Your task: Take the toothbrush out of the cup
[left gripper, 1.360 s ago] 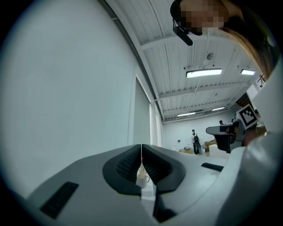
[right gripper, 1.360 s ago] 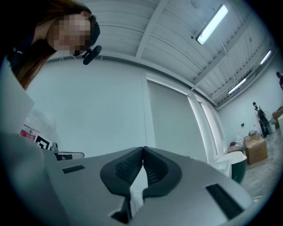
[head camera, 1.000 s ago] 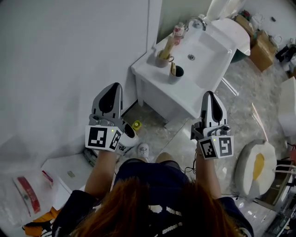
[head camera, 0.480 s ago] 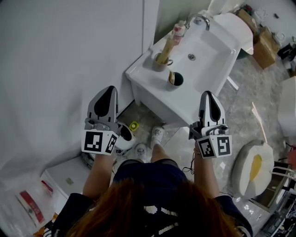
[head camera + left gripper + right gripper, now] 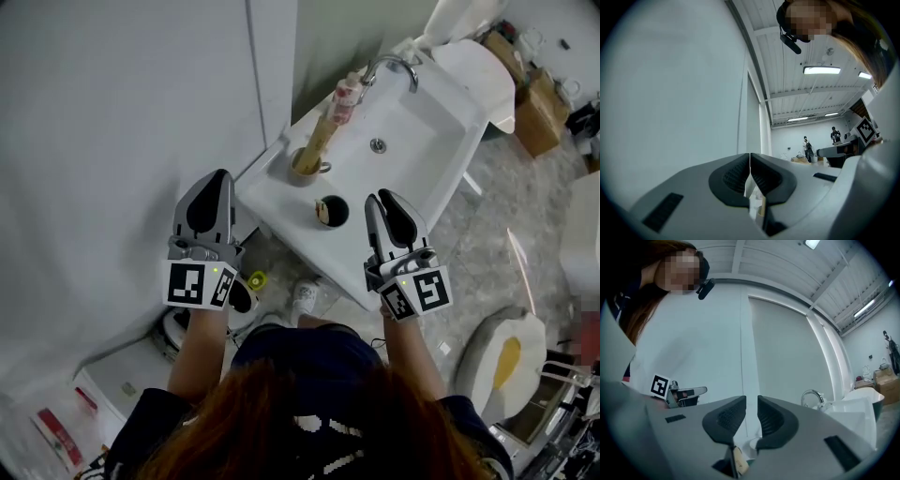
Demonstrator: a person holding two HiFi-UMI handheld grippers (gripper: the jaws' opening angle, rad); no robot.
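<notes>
A brown cup [image 5: 307, 163] with a tall beige toothbrush [image 5: 320, 139] in it stands on the left rim of the white sink [image 5: 412, 122]. A dark cup [image 5: 330, 210] sits nearer the sink's front edge. My left gripper [image 5: 220, 178] is shut and empty; it hangs beside the wall, left of the sink corner. In its own view the left gripper [image 5: 750, 161] has its pads touching. My right gripper [image 5: 383, 198] is over the sink's front edge, just right of the dark cup. Its jaws have just been opening; the right gripper [image 5: 751, 405] shows a narrow gap with nothing in it.
A faucet [image 5: 394, 66] and a pink bottle [image 5: 347, 90] stand at the back of the sink. A white wall [image 5: 112, 112] runs along the left. A cardboard box [image 5: 537, 101] and a white fixture [image 5: 502, 352] are on the floor at right.
The person has stepped closer to the sink and both grippers have moved forward toward it. The right jaws, shut before, now stand slightly apart.
</notes>
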